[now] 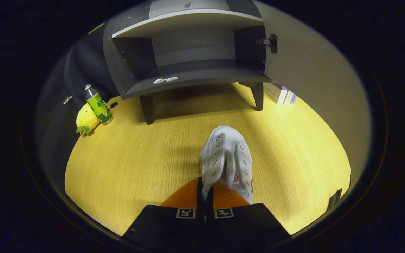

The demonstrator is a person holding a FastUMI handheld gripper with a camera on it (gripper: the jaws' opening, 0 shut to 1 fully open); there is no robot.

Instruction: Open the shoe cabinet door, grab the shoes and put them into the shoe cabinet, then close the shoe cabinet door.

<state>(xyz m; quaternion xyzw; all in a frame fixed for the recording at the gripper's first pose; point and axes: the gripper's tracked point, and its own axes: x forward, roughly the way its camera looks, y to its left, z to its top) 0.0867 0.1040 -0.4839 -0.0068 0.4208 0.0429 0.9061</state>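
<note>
the gripper [205, 191] has its jaws drawn almost together, with only a thin dark gap between them, and they pinch the near edge of a white shoe [227, 160] by its left eyelet flap. the shoe points away from the jaws, toe toward the cabinet, with rows of metal eyelets down both sides of its open throat and small coloured marks on its inner lining. whether the sole rests on the table [125, 165] or hangs just above it cannot be told. the table is pale yellow wood grain and spreads out on all sides of the shoe.

beyond the shoe, well apart from it, stands the shoe cabinet [188, 52], dark grey, raised on short legs. its door [315, 80] is swung open to the right, a hinge showing at its inner edge. inside, the lower shelf [202, 74] carries two small white tags near its front lip.

left of the cabinet a green bottle [98, 104] stands upright, touching a yellow pineapple toy [86, 120]. to the right, under the open door, sit small boxes [280, 92].
</note>
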